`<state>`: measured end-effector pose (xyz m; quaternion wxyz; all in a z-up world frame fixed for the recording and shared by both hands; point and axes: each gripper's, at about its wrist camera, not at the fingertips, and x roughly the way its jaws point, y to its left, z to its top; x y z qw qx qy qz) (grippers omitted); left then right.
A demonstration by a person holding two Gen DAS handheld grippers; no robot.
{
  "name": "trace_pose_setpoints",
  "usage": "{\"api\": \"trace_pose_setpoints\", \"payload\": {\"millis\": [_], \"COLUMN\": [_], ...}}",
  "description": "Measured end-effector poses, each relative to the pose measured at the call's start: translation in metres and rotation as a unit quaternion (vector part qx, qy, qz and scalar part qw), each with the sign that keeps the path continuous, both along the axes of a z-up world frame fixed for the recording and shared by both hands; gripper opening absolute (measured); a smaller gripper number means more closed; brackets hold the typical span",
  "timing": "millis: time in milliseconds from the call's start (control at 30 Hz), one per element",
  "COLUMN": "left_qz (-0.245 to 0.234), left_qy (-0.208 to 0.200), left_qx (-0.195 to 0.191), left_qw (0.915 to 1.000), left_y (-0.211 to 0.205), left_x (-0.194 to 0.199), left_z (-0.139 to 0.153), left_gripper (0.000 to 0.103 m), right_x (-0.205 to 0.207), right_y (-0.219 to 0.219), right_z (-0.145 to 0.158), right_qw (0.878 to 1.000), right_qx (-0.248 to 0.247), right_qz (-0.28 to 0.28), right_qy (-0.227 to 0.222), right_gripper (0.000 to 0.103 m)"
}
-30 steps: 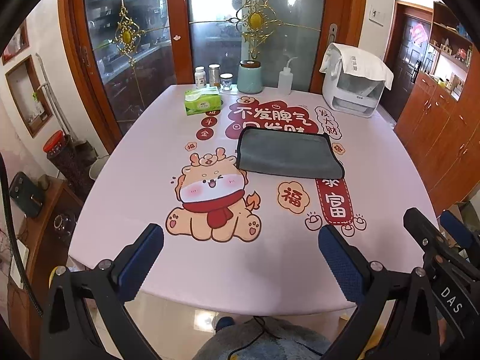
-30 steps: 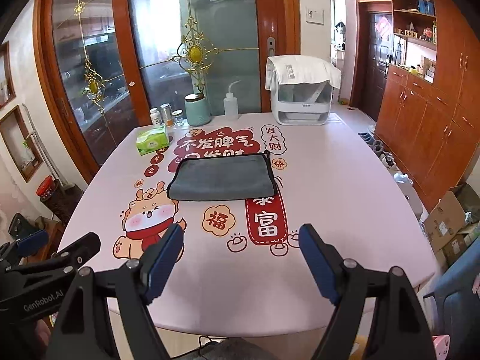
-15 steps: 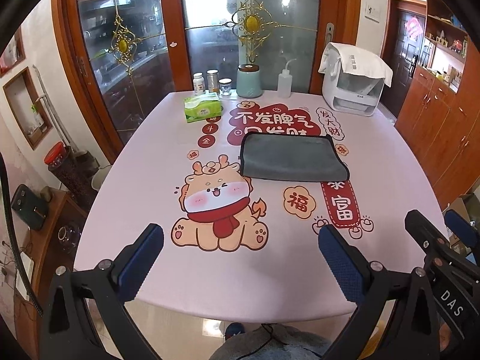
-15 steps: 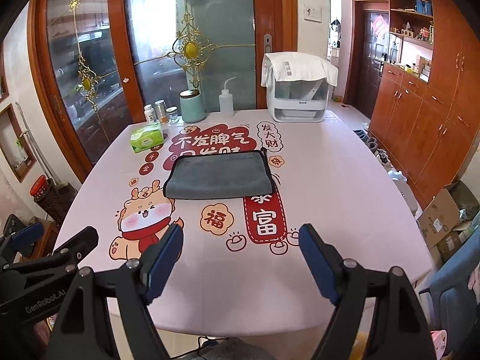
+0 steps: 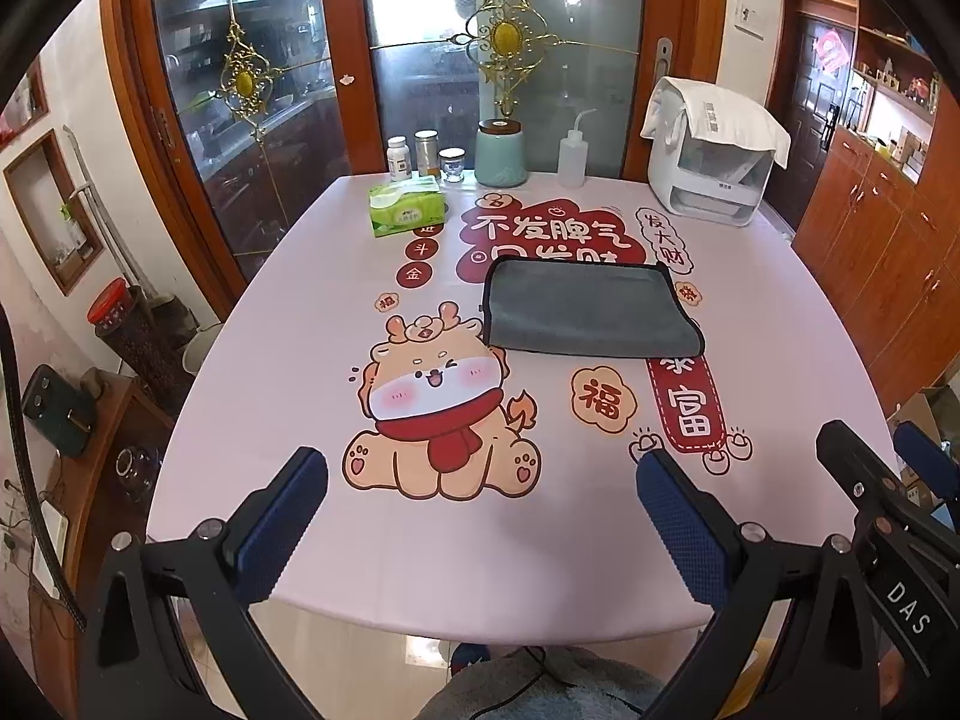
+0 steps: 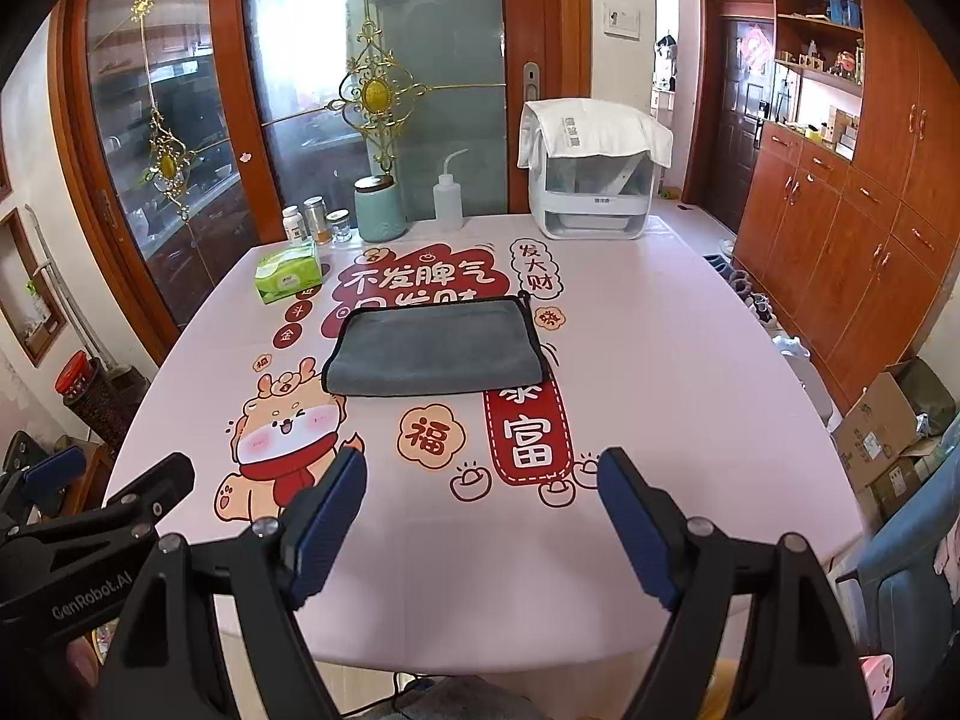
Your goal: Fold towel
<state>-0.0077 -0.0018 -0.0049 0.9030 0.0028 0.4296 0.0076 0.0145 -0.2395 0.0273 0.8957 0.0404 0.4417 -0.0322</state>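
Note:
A grey towel (image 5: 585, 312) with a dark edge lies folded flat near the middle of the pink table (image 5: 288, 324); it also shows in the right wrist view (image 6: 435, 348). My left gripper (image 5: 480, 516) is open and empty, held above the table's near edge, well short of the towel. My right gripper (image 6: 480, 516) is open and empty too, also over the near edge. The right gripper's fingers (image 5: 864, 480) show at the right of the left wrist view, and the left gripper's fingers (image 6: 120, 498) at the left of the right wrist view.
At the table's far end stand a green tissue pack (image 5: 408, 213), small jars (image 5: 426, 153), a teal canister (image 5: 501, 153), a squeeze bottle (image 5: 573, 156) and a white appliance under a cloth (image 5: 714, 150). Wooden cabinets (image 6: 852, 240) line the right side. Glass doors stand behind.
Both grippers have drawn back and risen a little from the table; the towel looks smaller and farther. Both stay open. The towel has not moved.

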Motion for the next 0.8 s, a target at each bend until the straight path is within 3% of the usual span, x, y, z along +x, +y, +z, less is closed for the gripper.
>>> {"api": "trace_pose_setpoints", "payload": {"millis": [800], "left_qz": [0.003], "left_qy": [0.014], "left_qx": [0.0], "left_qw": [0.9999], "left_y": [0.0009], "left_x": [-0.0043], "left_z": [-0.0067], "left_gripper": [0.103], "right_x": [-0.0014], "right_y": [0.0037], "right_z": [-0.0091], "right_qw": [1.0], "right_qx": [0.006], "right_qz": [0.003], "right_qy": [0.01], "right_gripper": [0.08]}}
